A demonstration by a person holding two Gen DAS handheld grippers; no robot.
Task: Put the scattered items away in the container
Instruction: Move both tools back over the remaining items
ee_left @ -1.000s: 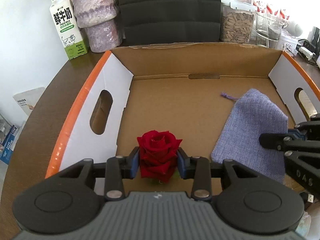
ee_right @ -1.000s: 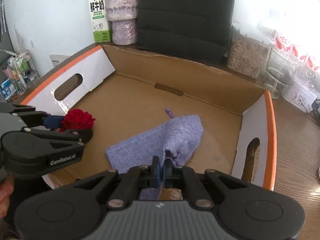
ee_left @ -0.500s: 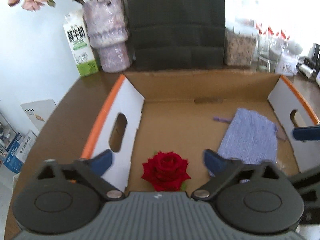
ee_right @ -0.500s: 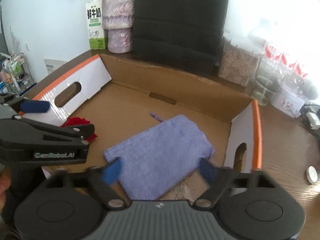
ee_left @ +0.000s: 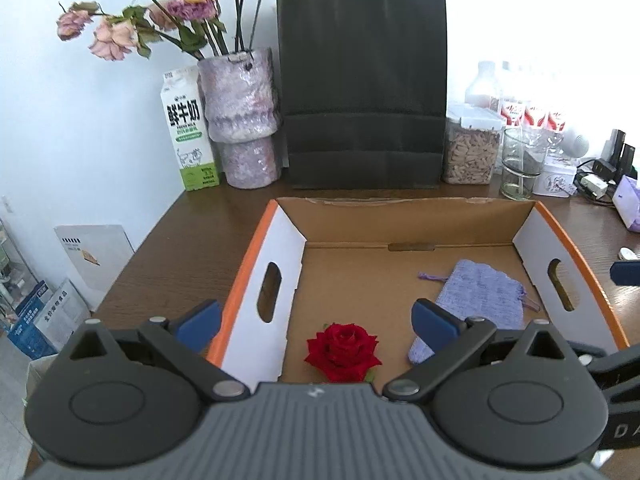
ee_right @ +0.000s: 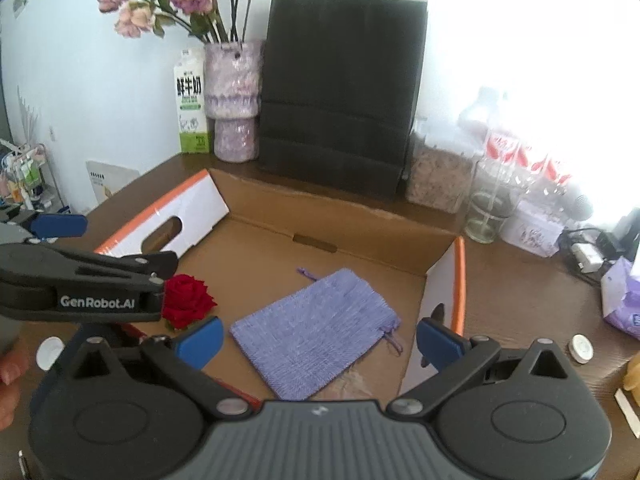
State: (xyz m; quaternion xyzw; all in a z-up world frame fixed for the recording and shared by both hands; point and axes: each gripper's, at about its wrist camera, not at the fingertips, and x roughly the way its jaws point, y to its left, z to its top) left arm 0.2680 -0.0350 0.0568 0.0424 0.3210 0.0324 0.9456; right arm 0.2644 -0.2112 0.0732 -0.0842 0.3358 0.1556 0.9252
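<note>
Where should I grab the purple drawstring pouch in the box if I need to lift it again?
Pinch the purple drawstring pouch at its near corner, coming from above: it lies flat on the cardboard box floor, so only a raised edge gives the pads purchase.

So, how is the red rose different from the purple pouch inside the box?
The rose is deep red and stands up as a rounded, layered bloom; the pouch is pale purple woven cloth and lies flat. The rose sits near the box's left wall, the pouch toward the right. The pouch covers more floor and has a drawstring. Both rest in the box, free of any hand-held gripper.
</note>
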